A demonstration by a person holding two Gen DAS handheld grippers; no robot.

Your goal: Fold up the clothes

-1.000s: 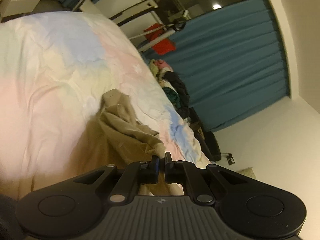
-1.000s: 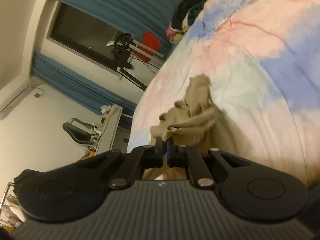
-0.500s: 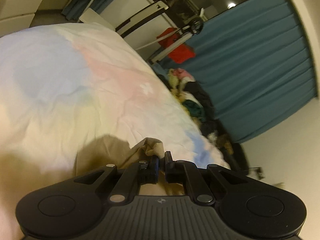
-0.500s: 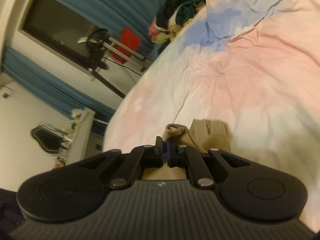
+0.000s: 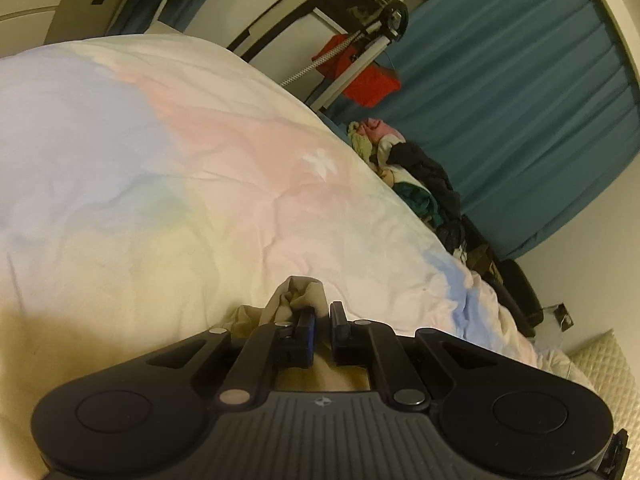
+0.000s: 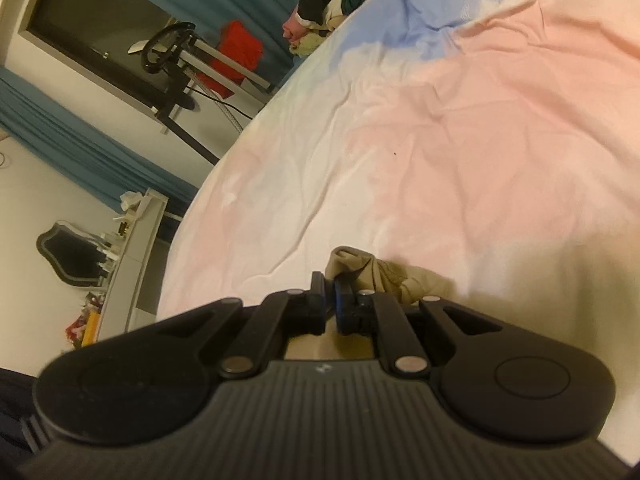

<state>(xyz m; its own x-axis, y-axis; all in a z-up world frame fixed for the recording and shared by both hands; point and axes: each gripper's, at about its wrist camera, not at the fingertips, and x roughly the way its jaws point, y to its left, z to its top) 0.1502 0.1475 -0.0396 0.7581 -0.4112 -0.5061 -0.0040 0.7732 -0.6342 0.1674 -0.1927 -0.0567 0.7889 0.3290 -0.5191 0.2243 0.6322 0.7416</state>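
Note:
A beige garment [image 5: 296, 292] bunches just past my left gripper [image 5: 322, 314], which is shut on a fold of it; most of the cloth hangs hidden below the gripper body. In the right wrist view my right gripper [image 6: 329, 286] is shut on another bunch of the same beige garment [image 6: 380, 276], with cloth spilling to the right of the fingers. Both grippers hold the garment over a pastel pink, blue and cream bedspread [image 5: 160, 168], which also shows in the right wrist view [image 6: 460, 140].
A pile of mixed clothes [image 5: 404, 168] lies at the bed's far edge, also in the right wrist view [image 6: 332, 4]. Teal curtains [image 5: 520, 92], a metal stand with a red item [image 5: 368, 76] and a white shelf unit [image 6: 132, 256] stand beyond the bed.
Both grippers have carried the beige garment forward over the bed; far less of it shows ahead of the fingers than a second ago. Both stayed shut.

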